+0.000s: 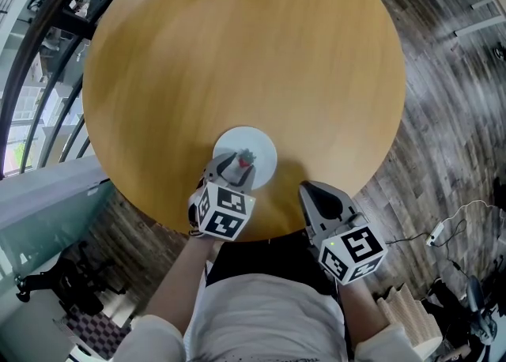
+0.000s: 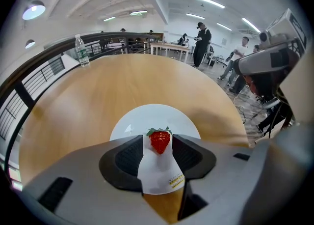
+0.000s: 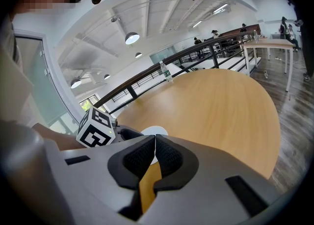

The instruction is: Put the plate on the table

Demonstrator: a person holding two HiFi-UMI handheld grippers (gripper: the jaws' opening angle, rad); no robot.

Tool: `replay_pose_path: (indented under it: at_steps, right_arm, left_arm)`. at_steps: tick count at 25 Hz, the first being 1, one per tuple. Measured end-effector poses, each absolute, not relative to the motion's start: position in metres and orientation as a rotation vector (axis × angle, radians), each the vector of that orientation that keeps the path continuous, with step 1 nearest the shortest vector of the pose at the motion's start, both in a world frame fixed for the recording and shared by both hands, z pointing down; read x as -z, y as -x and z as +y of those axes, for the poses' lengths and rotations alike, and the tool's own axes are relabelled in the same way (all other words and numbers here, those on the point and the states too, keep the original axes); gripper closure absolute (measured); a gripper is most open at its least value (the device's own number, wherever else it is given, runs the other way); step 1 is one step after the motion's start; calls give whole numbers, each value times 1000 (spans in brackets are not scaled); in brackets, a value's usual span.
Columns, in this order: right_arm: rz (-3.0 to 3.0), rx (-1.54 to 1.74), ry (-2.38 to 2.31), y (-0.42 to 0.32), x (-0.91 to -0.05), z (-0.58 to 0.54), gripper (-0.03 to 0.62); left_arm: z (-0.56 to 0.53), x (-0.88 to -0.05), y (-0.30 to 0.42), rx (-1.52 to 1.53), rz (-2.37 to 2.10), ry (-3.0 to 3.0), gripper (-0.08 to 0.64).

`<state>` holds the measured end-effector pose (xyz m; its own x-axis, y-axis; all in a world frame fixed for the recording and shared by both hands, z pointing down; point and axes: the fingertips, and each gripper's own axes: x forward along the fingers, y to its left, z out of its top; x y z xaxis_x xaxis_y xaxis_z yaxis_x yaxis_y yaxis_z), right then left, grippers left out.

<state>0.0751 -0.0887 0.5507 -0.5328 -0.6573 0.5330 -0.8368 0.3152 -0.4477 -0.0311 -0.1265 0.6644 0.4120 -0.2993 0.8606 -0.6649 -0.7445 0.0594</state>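
You are standing at the near edge of a round, honey-coloured wooden table (image 1: 237, 52) and looking steeply down on it. A small round white plate (image 1: 262, 147) is lying flat on the tabletop, close to the rim nearest you. The task's thing therefore appears to be already resting where it belongs.

Your grey left gripper (image 1: 239, 164) is pointing down at the plate's near side. Its jaws are standing wide. In the left gripper view, the plate's white surface is filling the gap between the dark ribbed pads (image 2: 128, 157). A small red strawberry with a green top (image 2: 160, 141) is sitting on the plate between the fingertips. The pads do not seem to be pressing on anything. This wide stance suggests a letting-go, with the table and not the gripper now bearing the plate.

Your grey right gripper (image 1: 305, 189) is hovering over the table edge just beside the plate, well clear of it. Its jaws are meeting at the tips with nothing between them. It is probably idling out of the way, since one gripper is enough for so light a plate.

Lifting the left gripper straight away from the rim would avoid dragging the plate towards the table edge.
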Motion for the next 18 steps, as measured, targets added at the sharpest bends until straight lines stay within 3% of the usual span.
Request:
replay_pose_path:
  at_steps: [11,18]
  right_arm:
    - [-2374,-907,-1372,-73,-511,-93,566]
    - [-2441,-748,-1377,-76,-454,-90,566]
  left_arm:
    - [-115,-588,34,-994,-840,-2346,362]
    - [-102,-490,61,-738,-987,-2422,496]
